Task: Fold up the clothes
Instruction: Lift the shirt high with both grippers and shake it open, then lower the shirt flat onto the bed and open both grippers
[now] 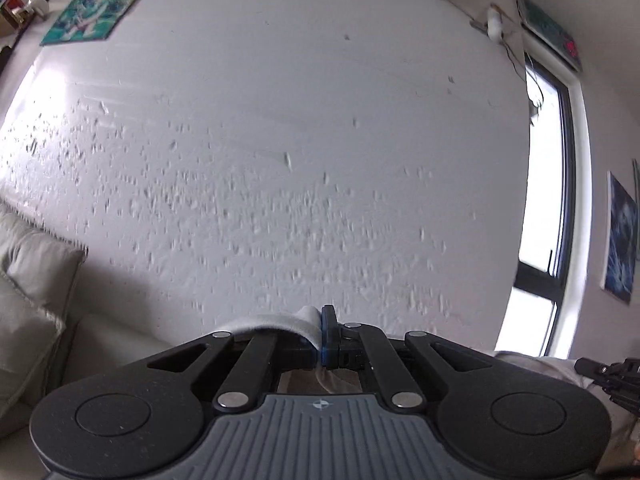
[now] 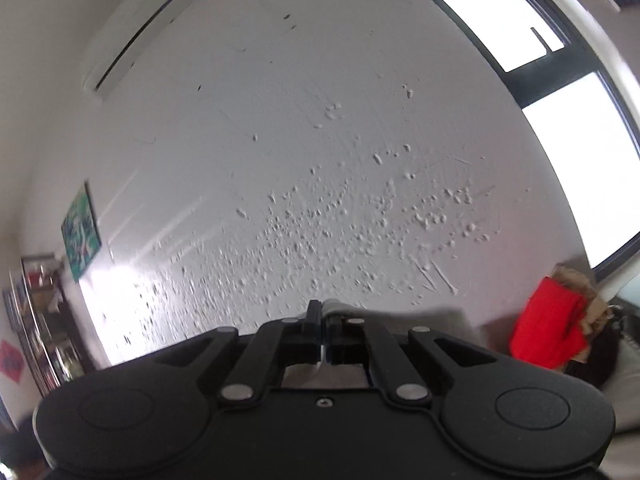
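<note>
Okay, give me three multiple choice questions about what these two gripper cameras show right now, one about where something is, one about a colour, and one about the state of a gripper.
1. Where is the window in the left wrist view?
A. right side
B. left side
C. bottom centre

2. What colour is the bundle by the sofa in the right wrist view?
A. blue
B. red
C. yellow

3. How is the left gripper?
A. wide open, empty
B. out of view
C. shut on white cloth

Answers: 1 A, its dark frame runs down the right edge. 2 B, it is bright red. 3 C, cloth drapes from its closed jaws.
</note>
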